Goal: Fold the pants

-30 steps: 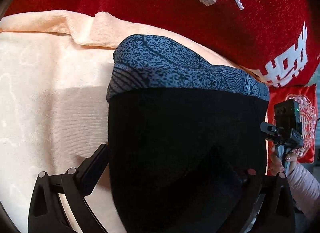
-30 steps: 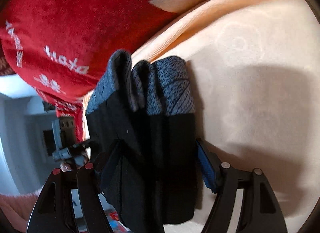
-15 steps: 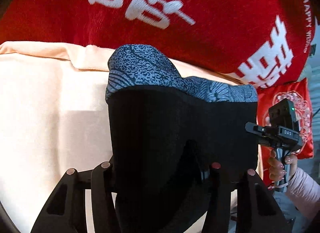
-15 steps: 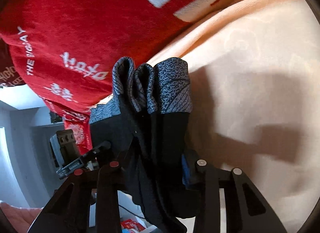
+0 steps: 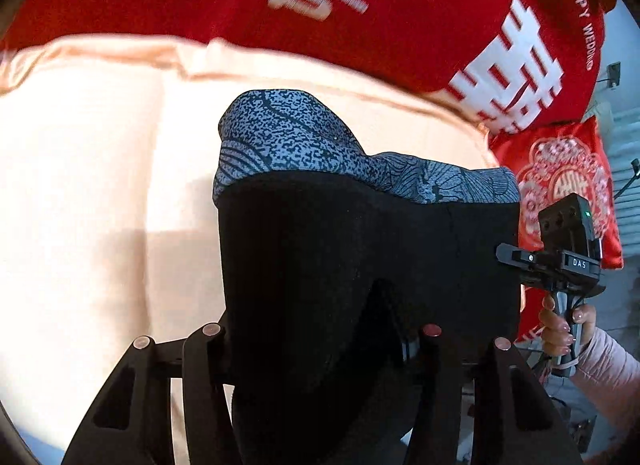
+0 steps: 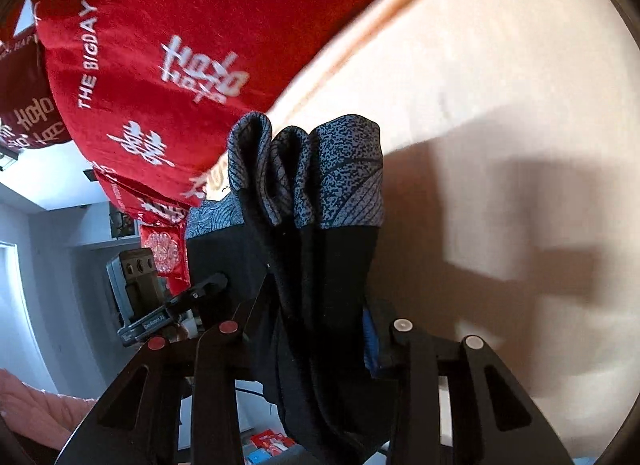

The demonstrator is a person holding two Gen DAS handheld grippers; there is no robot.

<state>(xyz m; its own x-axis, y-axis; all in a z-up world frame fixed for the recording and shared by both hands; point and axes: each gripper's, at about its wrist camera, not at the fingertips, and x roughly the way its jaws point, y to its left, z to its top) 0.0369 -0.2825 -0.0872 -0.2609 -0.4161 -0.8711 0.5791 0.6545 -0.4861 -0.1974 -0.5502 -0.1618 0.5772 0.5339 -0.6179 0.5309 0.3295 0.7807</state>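
Pants (image 5: 360,265) | lifted clear of the peach bed (image 5: 100,225) | left hand-held gripper (image 5: 320,345) and right hand-held gripper (image 6: 316,329) have just clamped the bunched black cloth | ready for folding over.

Both grippers' fingers (image 5: 216,349) clamped.
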